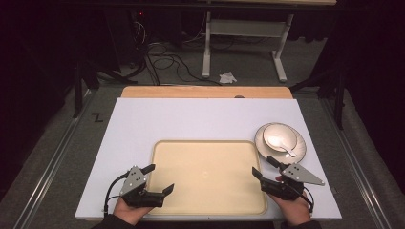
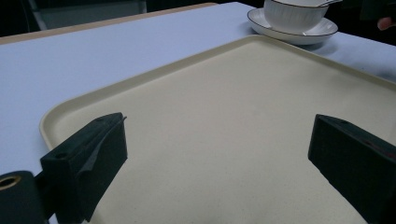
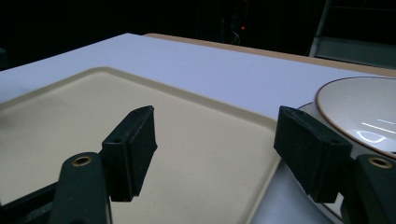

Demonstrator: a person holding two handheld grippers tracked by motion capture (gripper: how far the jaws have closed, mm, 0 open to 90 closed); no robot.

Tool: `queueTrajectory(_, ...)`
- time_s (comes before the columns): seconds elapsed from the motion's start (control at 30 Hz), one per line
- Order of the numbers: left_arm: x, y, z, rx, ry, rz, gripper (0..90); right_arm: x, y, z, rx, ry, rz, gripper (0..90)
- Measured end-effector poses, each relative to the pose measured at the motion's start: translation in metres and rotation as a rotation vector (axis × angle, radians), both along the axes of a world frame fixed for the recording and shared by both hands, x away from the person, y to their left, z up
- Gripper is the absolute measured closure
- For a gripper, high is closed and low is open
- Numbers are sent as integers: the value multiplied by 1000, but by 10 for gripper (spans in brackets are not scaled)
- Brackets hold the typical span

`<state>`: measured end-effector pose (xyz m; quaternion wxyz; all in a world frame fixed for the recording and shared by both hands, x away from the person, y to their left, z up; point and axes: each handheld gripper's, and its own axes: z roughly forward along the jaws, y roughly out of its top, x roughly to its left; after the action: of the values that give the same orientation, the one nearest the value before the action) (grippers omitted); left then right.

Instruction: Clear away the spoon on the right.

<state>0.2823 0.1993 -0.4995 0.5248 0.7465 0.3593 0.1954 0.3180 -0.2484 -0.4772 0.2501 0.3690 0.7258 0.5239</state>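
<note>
- The right gripper [image 1: 264,168] has its jaws apart with nothing between them; in the right gripper view [image 3: 219,151] one jaw hangs over the right edge of the tray [image 3: 60,135] and the other stands just in front of the plate [image 3: 308,109].
- The bowl [image 1: 281,139] lies just beyond that right-hand jaw and a little to its outer side, near but not touched; the tray rim runs between the two jaws.
- The bowl sits upright on the plate [image 1: 258,138], mouth up, on the table [image 1: 191,119] off the tray's far right corner.
- A white spoon [image 1: 281,144] rests in the bowl: its scoop lies toward the bowl's middle and its handle runs over the rim toward the right gripper, so its long axis goes slantwise from far-left to near-right in the high view.
- The left gripper [image 1: 158,179] has its jaws spread wide and empty, over the near left corner of the tray [image 1: 210,176]; in the left gripper view [image 2: 219,154] bare tray shows between the jaws.
- From there the bowl [image 2: 292,14] and plate [image 2: 285,33] stand well apart, past the tray's far corner.
- Each gripper sits in a hand at the near edge of the table.
</note>
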Motion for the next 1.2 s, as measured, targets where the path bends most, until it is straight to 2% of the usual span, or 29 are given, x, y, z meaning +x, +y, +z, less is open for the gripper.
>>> queueTrajectory(0.2, 0, 0, 0, 0, -1, 2, 51, 2, -17, 6, 20, -14, -51, 313)
queueTrajectory(0.43, 0, 0, 0, -1, -4, 3, 51, 4, -32, 9, 20, -25, -82, 316)
queueTrajectory(0.83, 0, 0, -1, 0, -2, -7, 51, 5, -46, 17, 23, -53, -129, 319)
queueTrajectory(1.13, 1, -2, -1, 7, -1, -14, 52, 8, -56, 22, 46, -50, -172, 314)
queueTrajectory(1.2, 0, -1, -1, 7, -2, -11, 52, 10, -58, 23, 33, -52, -180, 314)
